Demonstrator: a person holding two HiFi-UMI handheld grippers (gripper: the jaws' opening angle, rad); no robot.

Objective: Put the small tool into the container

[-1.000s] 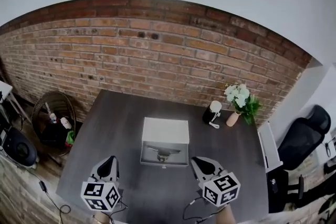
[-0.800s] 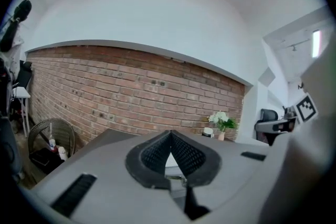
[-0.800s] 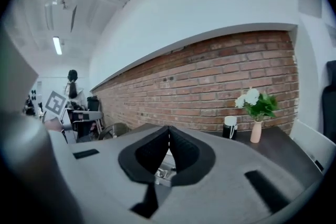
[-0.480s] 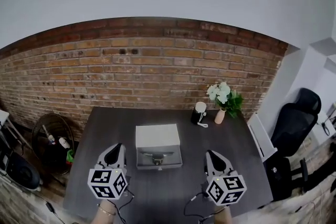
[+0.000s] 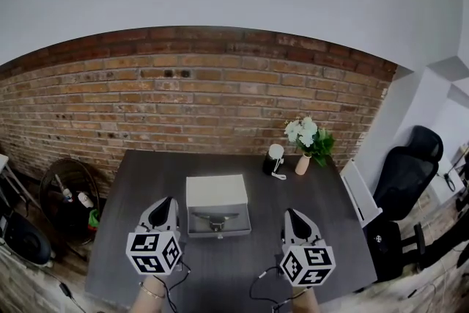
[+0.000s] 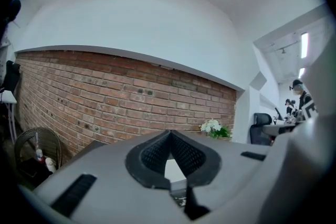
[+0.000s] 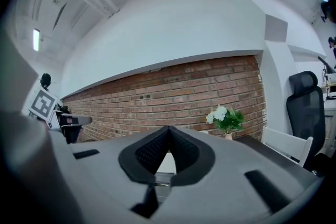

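The white container [image 5: 217, 194] lies open at the middle of the dark table [image 5: 146, 172], its lid tipped back. A small dark metal tool [image 5: 215, 217] lies inside its tray. My left gripper [image 5: 167, 200] hovers level to the left of the box, and its jaws meet at the tips [image 6: 169, 132] with nothing between them. To the right of the box my right gripper [image 5: 291, 212] is also held level and shut empty [image 7: 168, 127]. Below each pair of closed jaws a sliver of the white box [image 6: 173, 169] [image 7: 167, 164] shows.
A vase of white flowers [image 5: 306, 139] and a small black-and-white object [image 5: 274, 157] stand at the table's back right. Left of the table a wire basket [image 5: 69, 194] sits on the floor. An office chair [image 5: 410, 172] stands right. A brick wall [image 5: 220, 106] is behind.
Both grippers have risen and drawn back from the box. The right one has swung round to point straight ahead. The head view has tilted up, so the table looks smaller.
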